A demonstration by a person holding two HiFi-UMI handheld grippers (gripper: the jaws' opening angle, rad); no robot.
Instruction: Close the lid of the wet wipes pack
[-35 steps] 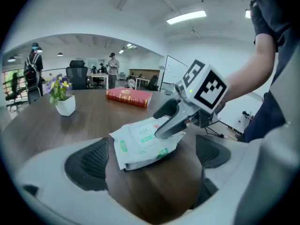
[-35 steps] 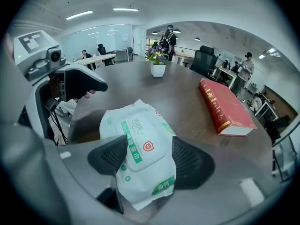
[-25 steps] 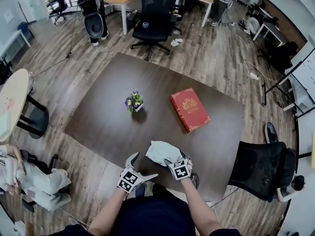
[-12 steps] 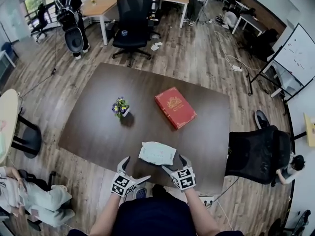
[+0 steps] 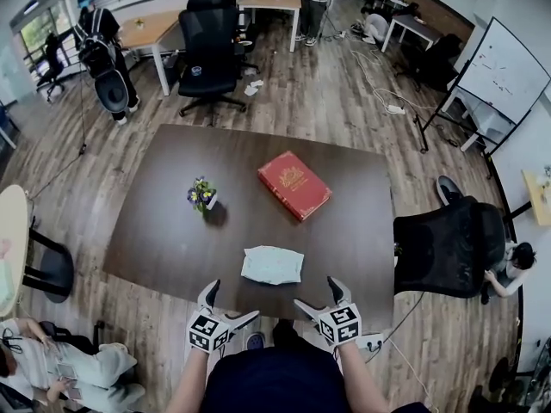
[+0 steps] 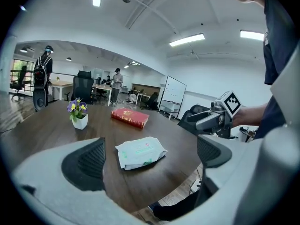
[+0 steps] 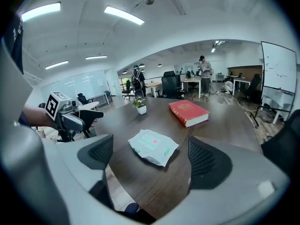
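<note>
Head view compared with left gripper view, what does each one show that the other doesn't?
Only the head view shows the marker cube on the left tool. Only the left gripper view shows the ceiling lights. Both show the wet wipes pack, the red book and the flower pot on the table.

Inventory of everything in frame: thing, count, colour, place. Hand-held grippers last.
table: 1, dark brown, centre
wet wipes pack: 1, white-green, flat by table's near edge
book: 1, red, beyond pack
flower pot: 1, white, purple flowers, left of book
office chairs: 2 at table, black, far side and right
left hand-held gripper: 1, grey, open, empty, near edge
right hand-held gripper: 1, grey, jaws just opening wider, nothing between
</note>
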